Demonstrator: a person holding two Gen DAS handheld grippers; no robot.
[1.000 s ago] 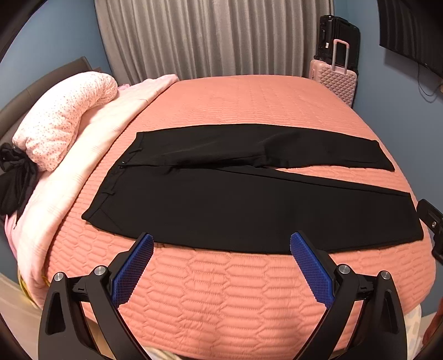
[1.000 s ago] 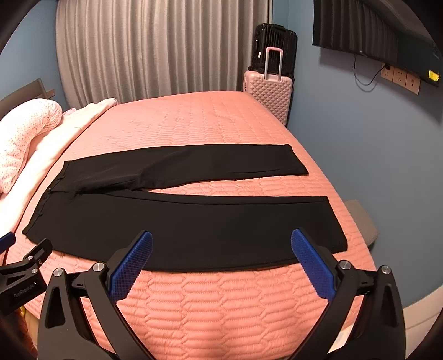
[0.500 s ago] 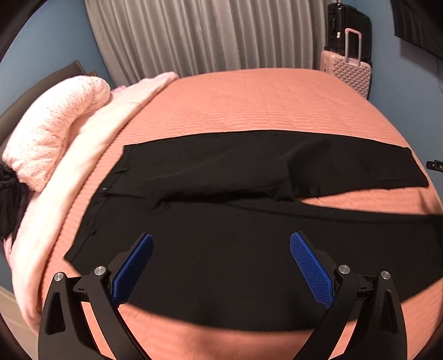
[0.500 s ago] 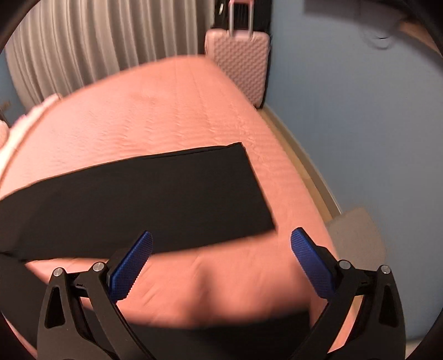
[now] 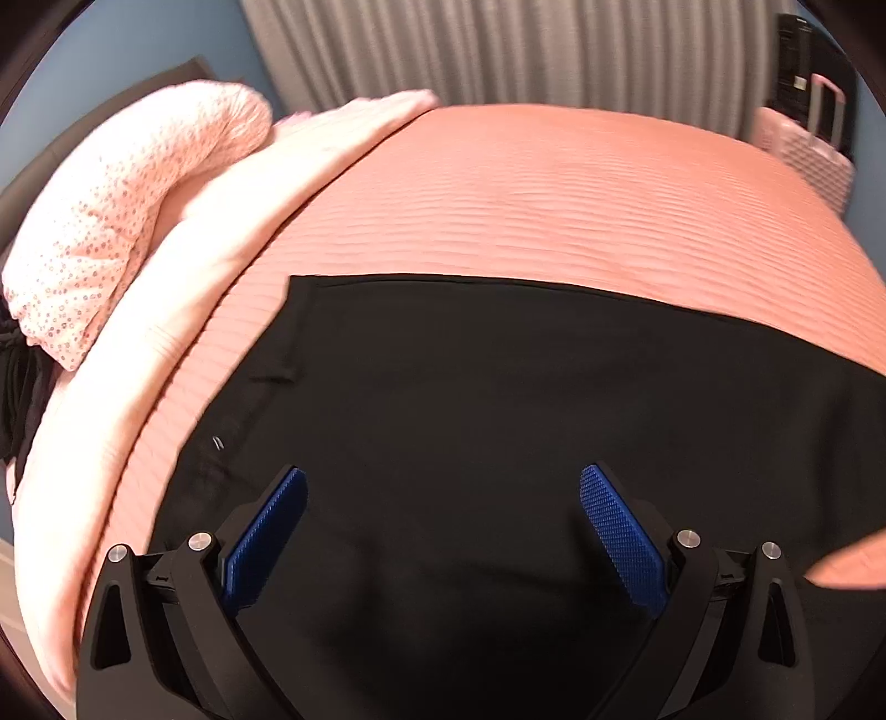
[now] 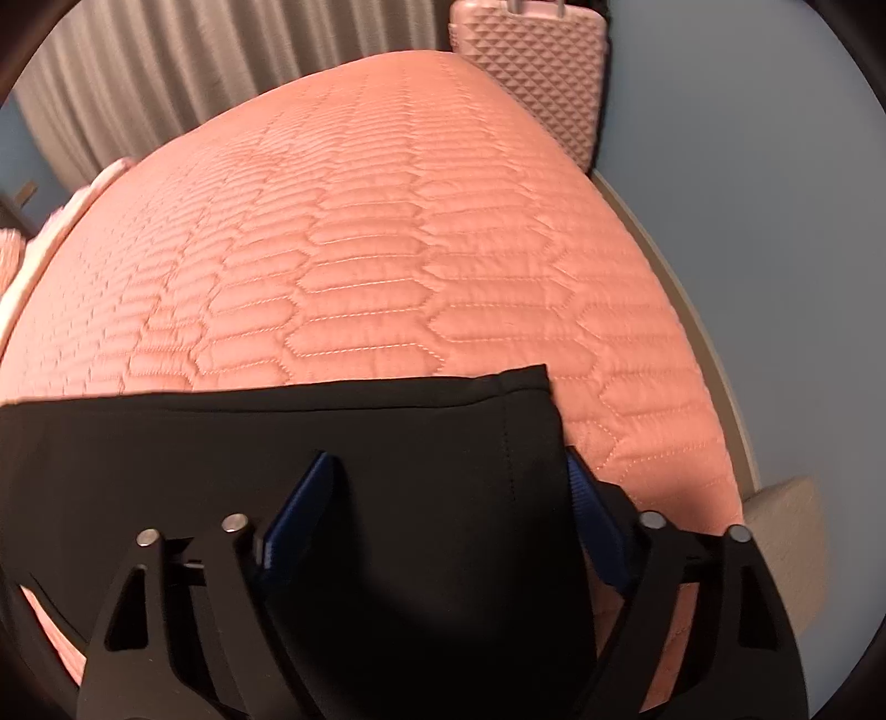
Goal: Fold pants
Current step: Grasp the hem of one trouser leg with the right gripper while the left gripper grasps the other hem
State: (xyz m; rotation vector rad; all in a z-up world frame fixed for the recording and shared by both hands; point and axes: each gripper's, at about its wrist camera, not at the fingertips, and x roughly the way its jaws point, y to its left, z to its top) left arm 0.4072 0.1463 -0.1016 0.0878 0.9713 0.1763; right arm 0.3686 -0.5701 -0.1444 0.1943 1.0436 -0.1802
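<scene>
Black pants lie flat on the salmon quilted bedspread, waistband toward the left. My left gripper hovers low over the waist and seat area, its blue pads wide apart with nothing pinched between them. In the right wrist view the hem end of a pant leg lies across the bedspread. My right gripper is down at that hem and its jaws are closing. The fabric sits between the pads; the right pad is at the hem's edge and neither pad presses visibly.
A dotted pink pillow and a pale pink blanket lie along the left side of the bed. Grey curtains hang behind. A pink suitcase stands at the far corner. The bed's right edge meets a blue wall and a grey stool.
Both grippers came down and forward onto the pants. The right one swung right to a leg's hem and its jaws narrowed. The left now sits over the waist, still wide.
</scene>
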